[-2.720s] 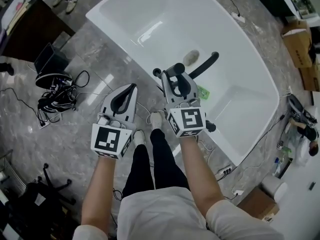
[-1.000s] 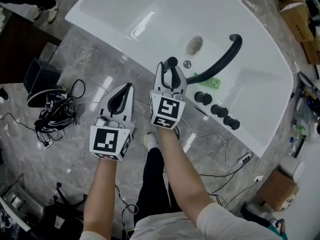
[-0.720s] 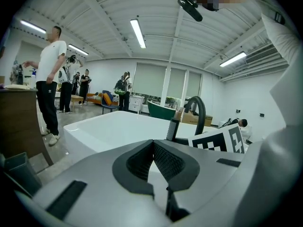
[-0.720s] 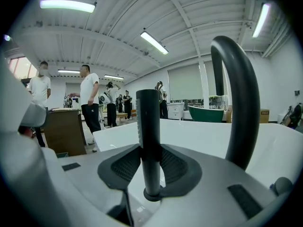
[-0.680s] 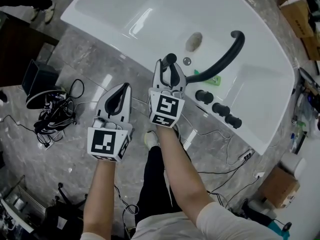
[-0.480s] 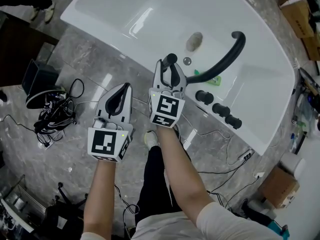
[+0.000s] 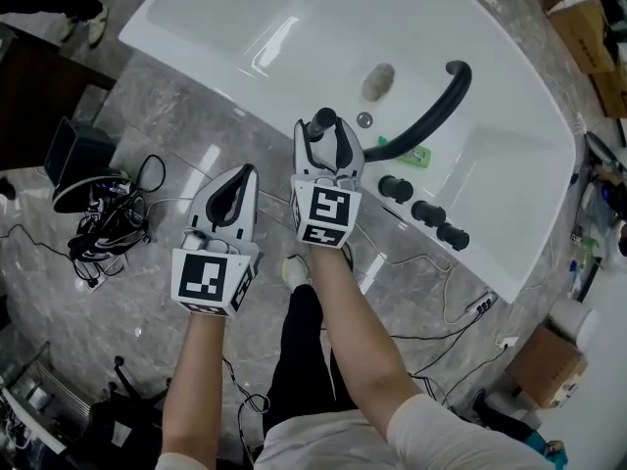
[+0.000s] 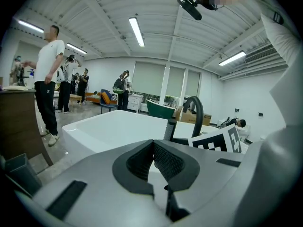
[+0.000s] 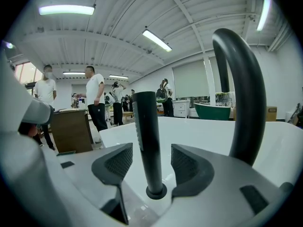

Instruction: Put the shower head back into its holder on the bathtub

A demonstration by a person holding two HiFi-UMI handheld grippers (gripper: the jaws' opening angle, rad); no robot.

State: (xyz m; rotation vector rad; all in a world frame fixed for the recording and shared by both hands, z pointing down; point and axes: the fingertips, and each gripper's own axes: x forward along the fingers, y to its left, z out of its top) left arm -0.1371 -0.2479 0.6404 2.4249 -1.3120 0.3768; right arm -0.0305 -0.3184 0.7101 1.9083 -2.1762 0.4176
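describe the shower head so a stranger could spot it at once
Find the white bathtub; black fittings line its near rim. At the row's left end, beside the arched spout and away from the three round knobs, stands the shower head. It is the only slim straight rod, upright in a ring holder.

grey marble floor (image 7: 147, 292), ceiling strip lights (image 8: 136, 31)

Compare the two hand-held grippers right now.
The left hand-held gripper has its jaws together, empty; the right hand-held gripper has its jaws apart, having just been opening, pads clear of the black shower head between them. The left one hangs over the grey floor; the right one is over the bathtub rim. Both point toward the bathtub.
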